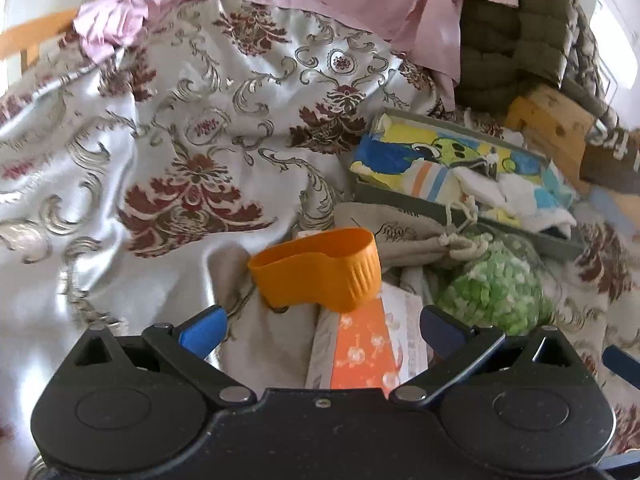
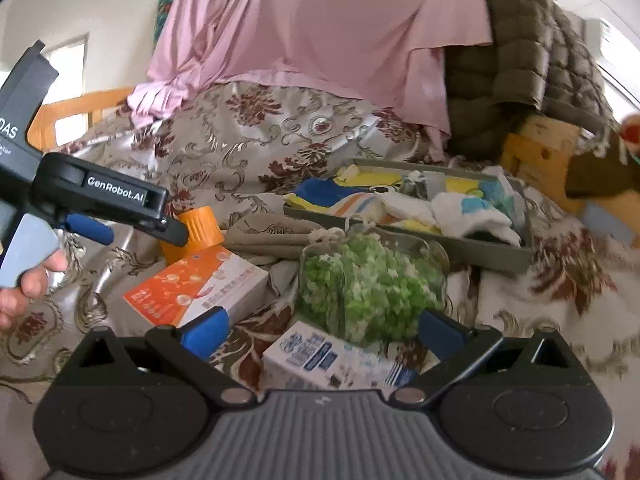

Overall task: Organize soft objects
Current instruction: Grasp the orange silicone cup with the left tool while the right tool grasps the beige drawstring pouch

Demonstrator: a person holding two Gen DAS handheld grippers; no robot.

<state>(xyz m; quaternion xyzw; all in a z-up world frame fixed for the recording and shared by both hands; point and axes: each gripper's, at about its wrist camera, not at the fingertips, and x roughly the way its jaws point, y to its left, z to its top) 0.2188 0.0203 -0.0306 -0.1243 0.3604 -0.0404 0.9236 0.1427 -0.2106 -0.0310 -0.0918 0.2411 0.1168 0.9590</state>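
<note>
A grey tray (image 2: 492, 254) on the bed holds a folded cartoon cloth (image 2: 340, 196) and small white towels (image 2: 464, 210); it also shows in the left wrist view (image 1: 400, 196). In front of it lie a clear bag of green foam bits (image 2: 368, 292), a beige drawstring pouch (image 1: 400, 236), an orange plastic cup (image 1: 320, 272) on its side, an orange-and-white box (image 2: 196, 284) and a blue-and-white box (image 2: 332, 360). My left gripper (image 1: 322, 328) is open over the orange-and-white box (image 1: 364, 344), just behind the cup. My right gripper (image 2: 322, 328) is open, close before the green bag.
A floral satin bedspread (image 1: 192, 128) covers the bed. A pink sheet (image 2: 312, 36) and an olive quilted blanket (image 2: 516, 64) are piled at the back. A wooden piece (image 2: 540, 152) stands at the right. The left gripper's body (image 2: 100, 196) is at the left of the right wrist view.
</note>
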